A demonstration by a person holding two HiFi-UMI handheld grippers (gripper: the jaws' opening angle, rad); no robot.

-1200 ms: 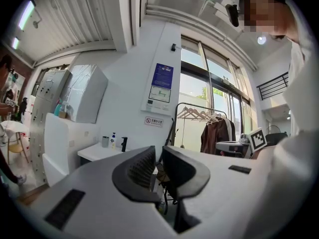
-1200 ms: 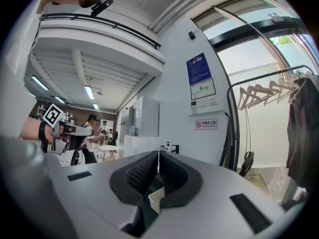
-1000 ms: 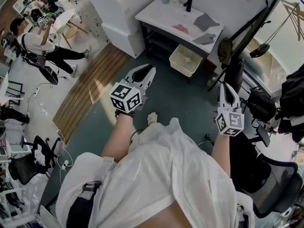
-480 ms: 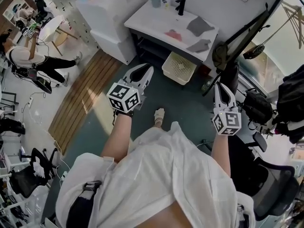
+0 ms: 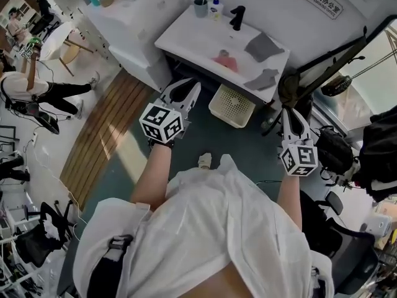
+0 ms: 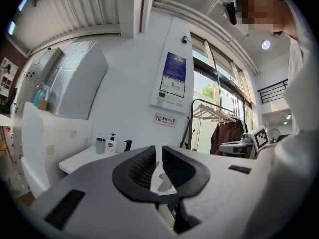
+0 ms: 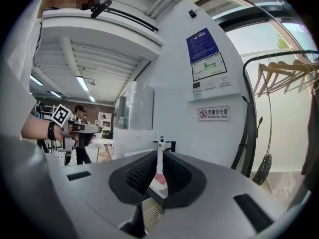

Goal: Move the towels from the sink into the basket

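Note:
The white sink counter (image 5: 192, 39) stands ahead by the wall. On it lie a pink towel (image 5: 225, 61) and two grey towels, one at the back (image 5: 260, 45) and one at the right front edge (image 5: 263, 79). The cream basket (image 5: 231, 106) sits on the floor under the counter's front. My left gripper (image 5: 184, 87) (image 6: 156, 151) is held in the air short of the counter, shut with nothing in it. My right gripper (image 5: 293, 112) (image 7: 159, 156) hangs right of the basket, shut and empty. The pink towel (image 7: 160, 179) shows through its jaw slit.
A black faucet (image 5: 237, 17), a cup (image 5: 200, 7) and a soap bottle (image 5: 215, 6) stand at the counter's back. A black coat rack (image 5: 322, 61) leans to the right, with bags (image 5: 335, 148) below it. A white cabinet (image 5: 133, 17) and a wooden floor strip (image 5: 105, 129) lie to the left.
The sink counter and basket have come nearer and shifted left in the head view. Both grippers stay raised in front and shut.

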